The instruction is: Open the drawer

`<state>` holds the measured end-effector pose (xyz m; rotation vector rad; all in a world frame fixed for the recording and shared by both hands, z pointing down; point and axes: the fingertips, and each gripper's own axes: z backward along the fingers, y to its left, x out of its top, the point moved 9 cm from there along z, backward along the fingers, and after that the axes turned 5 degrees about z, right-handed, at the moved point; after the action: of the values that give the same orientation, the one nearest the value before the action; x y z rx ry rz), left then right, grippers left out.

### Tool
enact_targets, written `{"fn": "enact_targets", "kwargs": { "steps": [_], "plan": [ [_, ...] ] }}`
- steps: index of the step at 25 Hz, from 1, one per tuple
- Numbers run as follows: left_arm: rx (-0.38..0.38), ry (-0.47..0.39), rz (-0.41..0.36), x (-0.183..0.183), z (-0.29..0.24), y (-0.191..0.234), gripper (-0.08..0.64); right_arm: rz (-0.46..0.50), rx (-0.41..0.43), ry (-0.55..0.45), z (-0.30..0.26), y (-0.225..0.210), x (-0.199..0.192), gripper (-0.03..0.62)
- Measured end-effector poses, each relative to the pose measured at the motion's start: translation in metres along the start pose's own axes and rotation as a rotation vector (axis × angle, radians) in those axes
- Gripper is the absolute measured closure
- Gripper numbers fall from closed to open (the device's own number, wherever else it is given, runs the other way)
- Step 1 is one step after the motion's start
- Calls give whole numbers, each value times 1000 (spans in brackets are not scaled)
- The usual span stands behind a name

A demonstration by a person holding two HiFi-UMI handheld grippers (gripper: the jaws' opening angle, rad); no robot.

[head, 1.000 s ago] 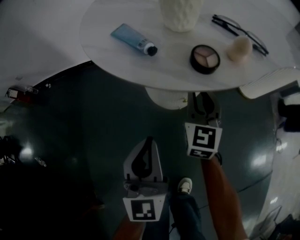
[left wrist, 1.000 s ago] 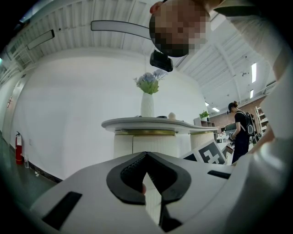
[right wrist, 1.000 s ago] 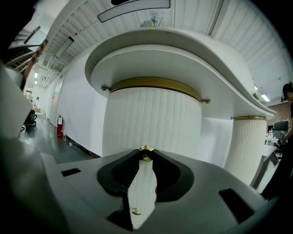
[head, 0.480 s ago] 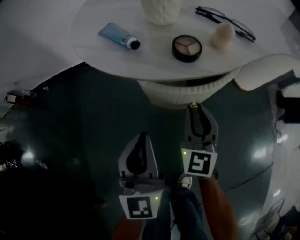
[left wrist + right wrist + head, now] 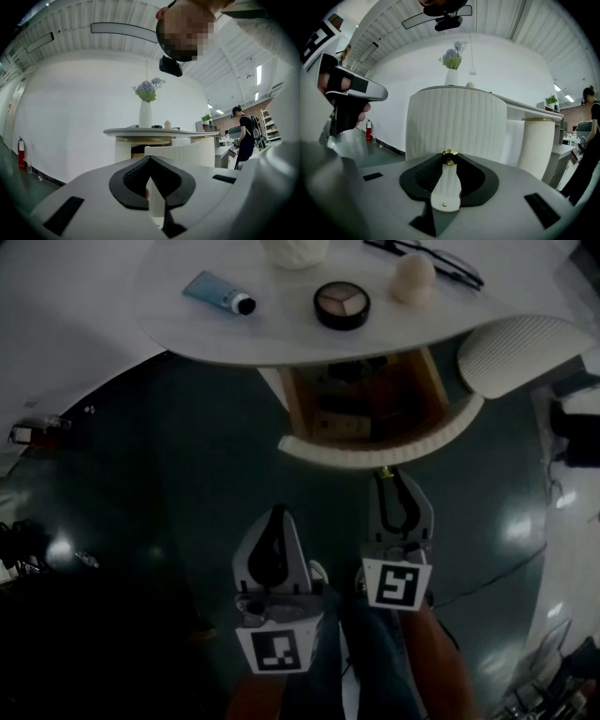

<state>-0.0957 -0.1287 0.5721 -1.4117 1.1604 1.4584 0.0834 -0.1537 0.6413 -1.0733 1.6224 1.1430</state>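
Drawer [image 5: 375, 454] stands open beneath the near edge of the round white tabletop [image 5: 178, 329]. Its ribbed white front curves out over the dark floor [image 5: 178, 484] and its wooden interior is exposed (the contents are too dim to identify). The right gripper [image 5: 387, 478] has its jaws clamped on the small gold knob [image 5: 449, 156] at the middle of the drawer front. The left gripper [image 5: 276, 514] hangs just beside the right one, apart from the drawer, its jaws closed together with nothing between them. On the tabletop, a blue tube [image 5: 217, 292] lies toward the left edge. An eyeshadow compact [image 5: 341, 304] sits near the near edge, above the drawer, with a makeup sponge [image 5: 412, 277] just to its right. Eyeglasses [image 5: 431, 257] and a white vase [image 5: 295, 249] sit along the far edge.
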Motion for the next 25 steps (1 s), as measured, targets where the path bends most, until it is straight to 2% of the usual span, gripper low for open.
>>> {"fn": "enact_targets", "kwargs": {
  "steps": [15, 25],
  "plan": [
    [-5, 33, -4, 22, 33, -22, 557, 25, 61, 107, 67, 4, -13, 491],
    [-14, 25, 0, 37, 37, -27, 557, 58, 77, 143, 73, 6, -10, 488]
  ]
}}
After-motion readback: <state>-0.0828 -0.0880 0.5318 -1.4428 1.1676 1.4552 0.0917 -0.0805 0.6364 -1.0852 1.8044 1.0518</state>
